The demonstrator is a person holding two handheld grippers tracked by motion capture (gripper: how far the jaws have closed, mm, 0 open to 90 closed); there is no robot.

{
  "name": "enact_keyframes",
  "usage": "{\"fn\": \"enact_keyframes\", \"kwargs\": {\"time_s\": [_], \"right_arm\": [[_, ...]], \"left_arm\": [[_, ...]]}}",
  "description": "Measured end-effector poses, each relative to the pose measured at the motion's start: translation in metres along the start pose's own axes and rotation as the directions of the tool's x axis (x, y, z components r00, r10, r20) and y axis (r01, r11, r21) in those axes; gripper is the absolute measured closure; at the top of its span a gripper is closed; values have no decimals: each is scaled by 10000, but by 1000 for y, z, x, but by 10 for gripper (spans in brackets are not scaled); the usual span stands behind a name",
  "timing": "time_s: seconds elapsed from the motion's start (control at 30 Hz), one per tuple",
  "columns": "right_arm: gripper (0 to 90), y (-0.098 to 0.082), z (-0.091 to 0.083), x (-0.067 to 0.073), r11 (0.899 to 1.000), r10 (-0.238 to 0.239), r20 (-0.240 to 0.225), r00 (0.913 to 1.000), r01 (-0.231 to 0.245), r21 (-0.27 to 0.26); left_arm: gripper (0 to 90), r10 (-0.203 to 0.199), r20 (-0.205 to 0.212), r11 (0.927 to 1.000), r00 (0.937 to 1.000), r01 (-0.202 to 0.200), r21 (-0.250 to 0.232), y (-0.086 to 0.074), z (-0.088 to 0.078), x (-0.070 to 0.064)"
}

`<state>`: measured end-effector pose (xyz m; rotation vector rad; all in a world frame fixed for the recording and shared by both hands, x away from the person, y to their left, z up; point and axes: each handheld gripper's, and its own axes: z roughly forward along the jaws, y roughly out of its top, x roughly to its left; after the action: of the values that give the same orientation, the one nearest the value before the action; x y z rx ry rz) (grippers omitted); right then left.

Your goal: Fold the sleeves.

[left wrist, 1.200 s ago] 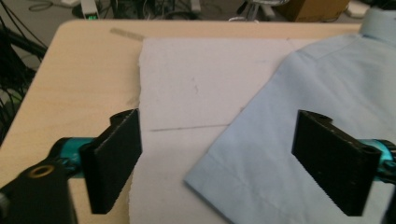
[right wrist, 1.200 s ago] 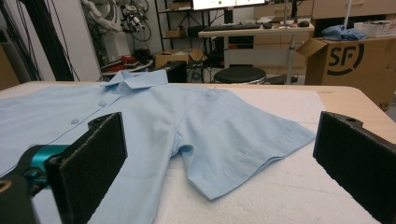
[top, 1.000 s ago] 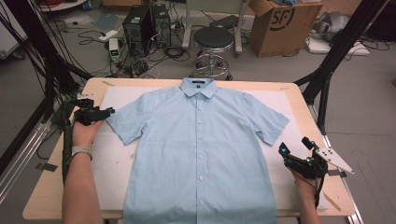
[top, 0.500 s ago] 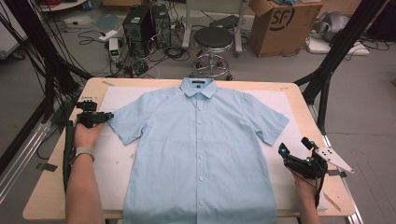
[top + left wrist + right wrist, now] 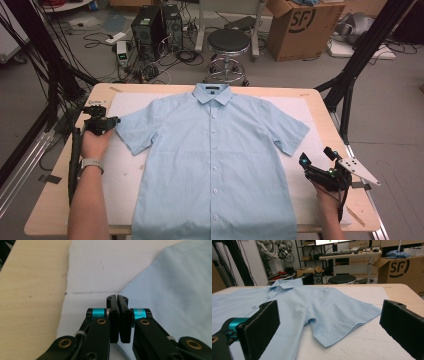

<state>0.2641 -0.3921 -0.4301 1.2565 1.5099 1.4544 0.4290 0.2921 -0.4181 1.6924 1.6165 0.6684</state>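
Observation:
A light blue short-sleeved shirt (image 5: 212,155) lies flat and buttoned on the white mat (image 5: 310,107), collar toward the far edge. My left gripper (image 5: 116,120) rests at the outer edge of the shirt's left sleeve (image 5: 137,127). Its jaws have just been closing and now meet, shut (image 5: 117,298), right beside the sleeve hem (image 5: 140,282); I see no cloth between the pads. My right gripper (image 5: 317,159) stands open off the right sleeve (image 5: 290,132), near the table's front right. In the right gripper view its wide-apart pads (image 5: 260,327) frame that sleeve (image 5: 342,312).
The wooden table (image 5: 60,195) shows bare strips on both sides of the mat. Behind the table stand a black stool (image 5: 228,42), computer towers (image 5: 150,25) with cables, and a cardboard box (image 5: 295,25). Black frame legs (image 5: 350,75) flank the table.
The left gripper's jaws have closed at the sleeve edge, with the hand barely shifting. The right gripper and the shirt have stayed put.

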Motion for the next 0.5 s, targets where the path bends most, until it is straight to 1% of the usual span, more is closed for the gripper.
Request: {"fn": "enact_keyframes", "kwargs": {"time_s": [0.03,0.07,0.13,0.17,0.2,0.23,0.27,0.3,0.33,0.37,0.47,0.5], "right_arm": [[16,0,0,0,10000,-11,0,10000,11,11],[16,0,0,0,10000,-22,-9,10000,22,-1],[16,0,0,0,10000,-68,-10,10000,68,-53],[16,1,0,0,10000,-59,-14,10000,59,-52],[16,1,0,0,10000,-59,-14,10000,59,-52],[16,1,0,0,10000,-38,-18,10000,38,-67],[16,1,0,0,10000,-47,-28,10000,47,-57],[16,1,0,0,10000,-47,-28,10000,47,-57],[16,1,0,1,10000,60,-28,10000,-60,-41],[16,1,0,1,10000,60,-28,10000,-60,-41],[16,1,0,1,10000,61,-34,10000,-61,-78],[16,1,0,1,10000,61,-34,10000,-61,-78]], "left_arm": [[885,64,67,10000,10000,-64,-63,4,-4,-3],[885,77,134,9997,9999,-74,-240,7,-8,-8],[886,-32,365,9981,9993,55,-619,13,-15,-16],[886,-74,433,9977,9990,104,-675,14,-17,-21],[886,-18,457,9978,9990,48,-658,15,-19,-25],[885,116,458,9988,9989,-94,-478,17,-20,-31],[885,247,493,9985,9985,-223,-501,19,-21,-38],[885,399,644,9977,9971,-362,-577,21,-23,-45],[885,503,825,9965,9953,-446,-703,24,-24,-53],[885,702,881,9951,9936,-636,-751,28,-26,-62],[885,1213,1244,9898,9848,-1106,-900,36,-29,-92],[885,1427,1284,9876,9814,-1326,-845,39,-29,-102]]}}
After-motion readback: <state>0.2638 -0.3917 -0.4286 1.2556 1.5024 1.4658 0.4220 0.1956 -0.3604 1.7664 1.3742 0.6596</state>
